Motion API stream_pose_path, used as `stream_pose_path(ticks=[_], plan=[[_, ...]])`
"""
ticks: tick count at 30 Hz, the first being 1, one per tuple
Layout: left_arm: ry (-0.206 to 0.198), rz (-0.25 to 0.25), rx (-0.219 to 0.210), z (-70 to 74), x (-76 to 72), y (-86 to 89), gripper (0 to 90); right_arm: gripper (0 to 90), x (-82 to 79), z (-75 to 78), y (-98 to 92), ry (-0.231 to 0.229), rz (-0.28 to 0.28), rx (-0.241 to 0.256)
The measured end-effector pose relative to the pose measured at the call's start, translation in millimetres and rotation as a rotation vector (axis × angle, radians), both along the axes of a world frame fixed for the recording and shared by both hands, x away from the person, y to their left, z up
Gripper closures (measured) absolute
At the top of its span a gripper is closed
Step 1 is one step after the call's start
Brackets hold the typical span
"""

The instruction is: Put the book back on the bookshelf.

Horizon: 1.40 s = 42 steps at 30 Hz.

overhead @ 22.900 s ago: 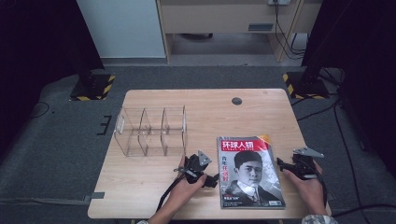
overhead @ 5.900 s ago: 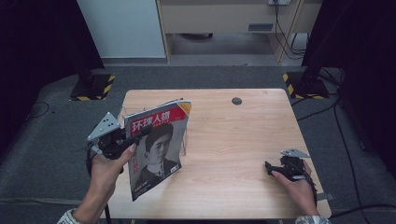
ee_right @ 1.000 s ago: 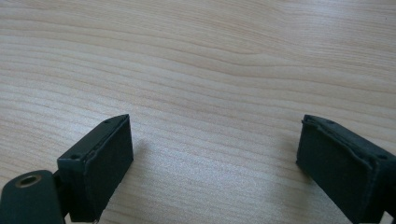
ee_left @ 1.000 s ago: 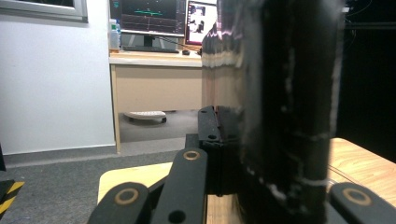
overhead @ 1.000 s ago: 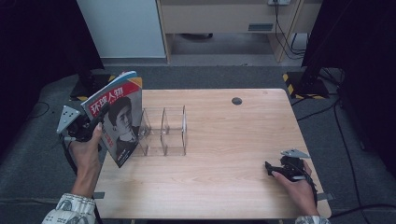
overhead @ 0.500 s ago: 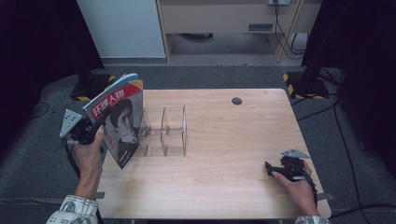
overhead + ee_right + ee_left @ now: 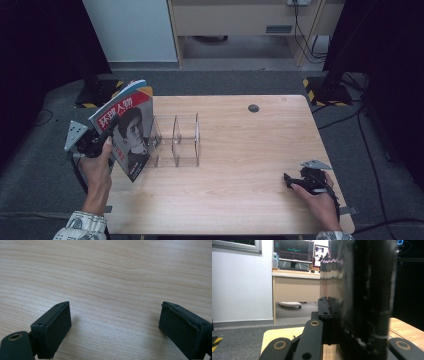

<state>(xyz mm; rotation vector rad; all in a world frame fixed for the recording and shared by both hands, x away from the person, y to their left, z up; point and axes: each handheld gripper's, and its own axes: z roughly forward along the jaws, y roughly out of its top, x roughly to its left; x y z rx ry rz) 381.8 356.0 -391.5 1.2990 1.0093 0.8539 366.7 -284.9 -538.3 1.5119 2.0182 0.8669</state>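
While the left tongs [image 7: 102,145] grip the upright red-topped portrait magazine [image 7: 126,134] just left of the clear acrylic divider rack [image 7: 176,141], spine toward its nearest slot, the released right tongs [image 7: 289,180] rest on the pale wooden worktop [image 7: 240,150], well apart.

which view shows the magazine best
The high view: the magazine stands upright, cover readable, held by the left gripper beside the clear rack. The left gripper view has it as a dark blur clamped in the jaws; the right gripper view faces bare table.

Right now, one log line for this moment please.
left gripper: shut on magazine | magazine: upright beside clear rack | right gripper: open, idle
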Motion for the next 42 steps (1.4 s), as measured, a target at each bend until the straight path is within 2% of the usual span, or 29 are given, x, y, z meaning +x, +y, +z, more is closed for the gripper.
stream_pose_path(ticks=[20,32,42], plan=[[-0.008,-0.013,0.005,-4.8,-9.0,-5.6,86.4,10.8,-0.2,0.0,-0.2,0.001,0.003,0.001],[-0.004,-0.011,-0.025,-6.3,-9.8,-4.3,86.1,10.7,-0.4,-0.1,-0.1,0.001,0.006,0.003],[0.005,-0.003,-0.034,-6.2,-7.5,-1.1,86.2,10.7,-0.6,-0.1,-0.3,0.0,0.009,0.0]])
